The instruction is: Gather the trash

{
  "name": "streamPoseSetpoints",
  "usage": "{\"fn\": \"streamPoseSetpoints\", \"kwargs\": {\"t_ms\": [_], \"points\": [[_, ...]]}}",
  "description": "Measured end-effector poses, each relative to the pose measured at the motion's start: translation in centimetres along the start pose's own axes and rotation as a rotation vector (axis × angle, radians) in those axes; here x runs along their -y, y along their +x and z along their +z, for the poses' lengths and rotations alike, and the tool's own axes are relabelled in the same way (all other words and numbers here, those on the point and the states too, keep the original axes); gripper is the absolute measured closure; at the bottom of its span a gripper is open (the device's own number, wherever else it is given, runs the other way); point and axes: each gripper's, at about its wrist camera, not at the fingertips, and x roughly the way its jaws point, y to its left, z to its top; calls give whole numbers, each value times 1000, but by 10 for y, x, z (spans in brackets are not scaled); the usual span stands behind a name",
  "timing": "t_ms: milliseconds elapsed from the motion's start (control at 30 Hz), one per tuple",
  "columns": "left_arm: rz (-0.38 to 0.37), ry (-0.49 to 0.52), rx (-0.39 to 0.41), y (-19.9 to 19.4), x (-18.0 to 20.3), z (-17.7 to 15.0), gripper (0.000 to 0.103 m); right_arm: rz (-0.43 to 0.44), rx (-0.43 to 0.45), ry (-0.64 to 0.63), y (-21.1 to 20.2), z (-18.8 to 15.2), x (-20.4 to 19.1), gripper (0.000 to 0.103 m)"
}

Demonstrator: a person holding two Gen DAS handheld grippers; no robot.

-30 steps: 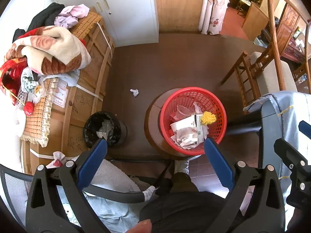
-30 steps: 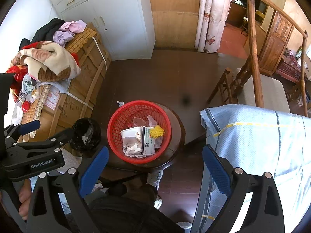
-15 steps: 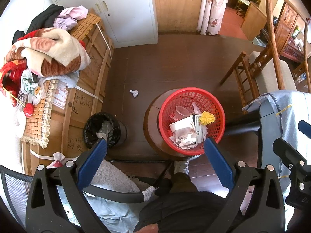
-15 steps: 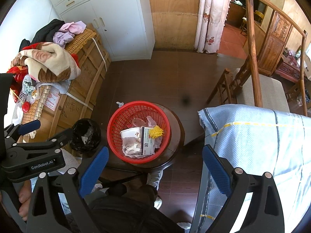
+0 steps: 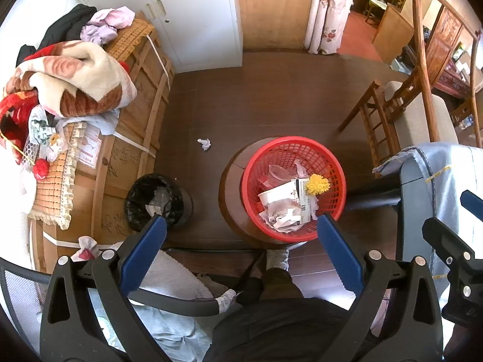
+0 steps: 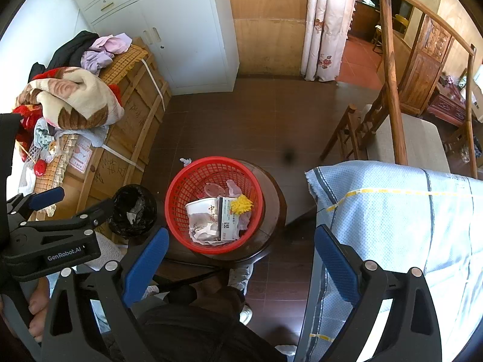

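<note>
Room: dark brown tiled floor [image 5: 256,96], white cabinet [image 5: 187,21] at the far wall, floral curtain [image 5: 327,9] beside a plywood panel.
Round stool: dark wooden stool [image 5: 232,187] on the floor, near the middle of both views.
Red basket: red mesh basket [image 5: 332,163] stands on the stool, reaching the stool's right edge in the left wrist view.
Basket contents: white paper cup [image 5: 277,194] on its side, printed box [image 6: 228,221], yellow pompom [image 5: 316,184] on top, crumpled paper and clear plastic beneath.
Loose trash: crumpled tissue [image 5: 204,144] on the floor, apart from the stool, between the stool and the wooden crate [image 5: 142,126].
Black bin: bin with black liner [image 5: 155,202] on the floor, touching or just beside the crate's lower edge; paper scraps inside.
Crate top: folded blanket [image 5: 75,81], clothes and a woven mat piled on it.
Left gripper: left gripper [image 5: 240,229] has its blue fingers spread wide, holding nothing, raised above the stool's near edge.
Right gripper: right gripper [image 6: 241,241] has its fingers likewise spread wide and bare, raised above the basket's near rim.
Right side: light blue cloth [image 6: 392,211] draped over furniture; wooden chair [image 6: 392,126] behind it.
Person: dark trousers and white socks visible below the grippers.
</note>
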Motion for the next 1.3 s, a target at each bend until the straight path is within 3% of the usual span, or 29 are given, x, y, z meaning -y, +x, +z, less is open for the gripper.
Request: {"fn": "streamPoseSetpoints", "kwargs": {"t_ms": [1300], "points": [[3, 19, 17, -4, 6, 2, 7, -1, 4, 7, -2, 1, 5, 8]]}}
